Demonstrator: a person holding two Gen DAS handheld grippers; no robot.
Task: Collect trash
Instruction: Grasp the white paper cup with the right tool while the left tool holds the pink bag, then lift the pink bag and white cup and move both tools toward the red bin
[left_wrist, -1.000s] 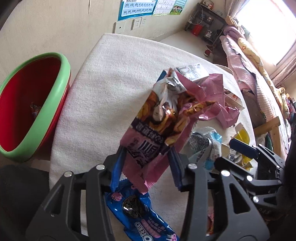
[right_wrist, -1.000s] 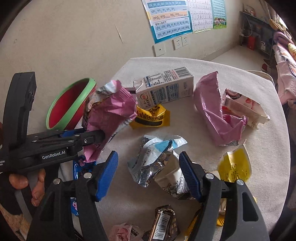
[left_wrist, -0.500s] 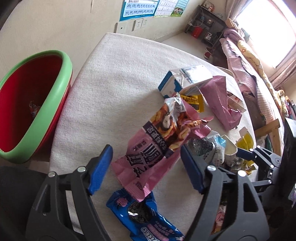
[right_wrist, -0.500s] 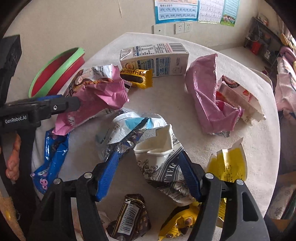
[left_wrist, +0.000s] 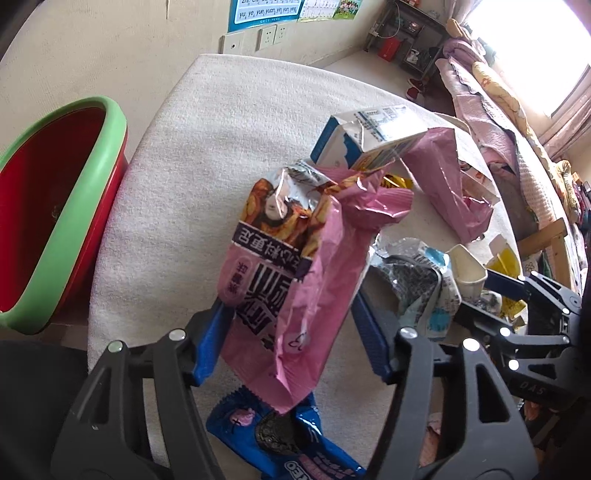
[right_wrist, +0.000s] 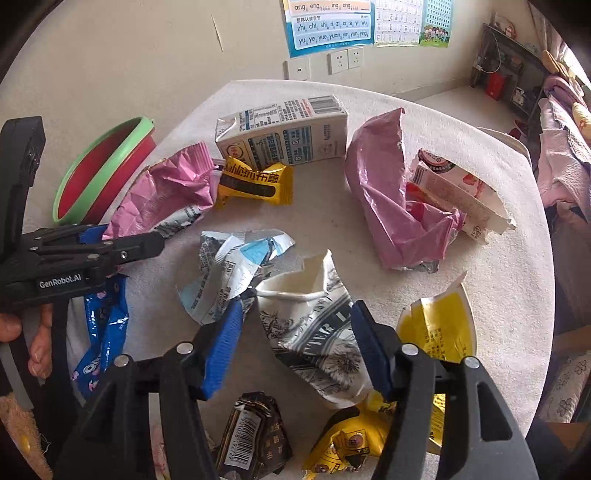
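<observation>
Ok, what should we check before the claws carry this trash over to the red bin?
1. Pink snack bag sits inside the left claw: ok, its jaws are closing on it.
2. Left grip is firm: cannot tell.
3. Bin is open and beside the table: ok.
4. Crumpled paper cup sits inside the right claw: ok.
5. Right claw is squeezing the cup: not ok, a gap shows at one pad.
</observation>
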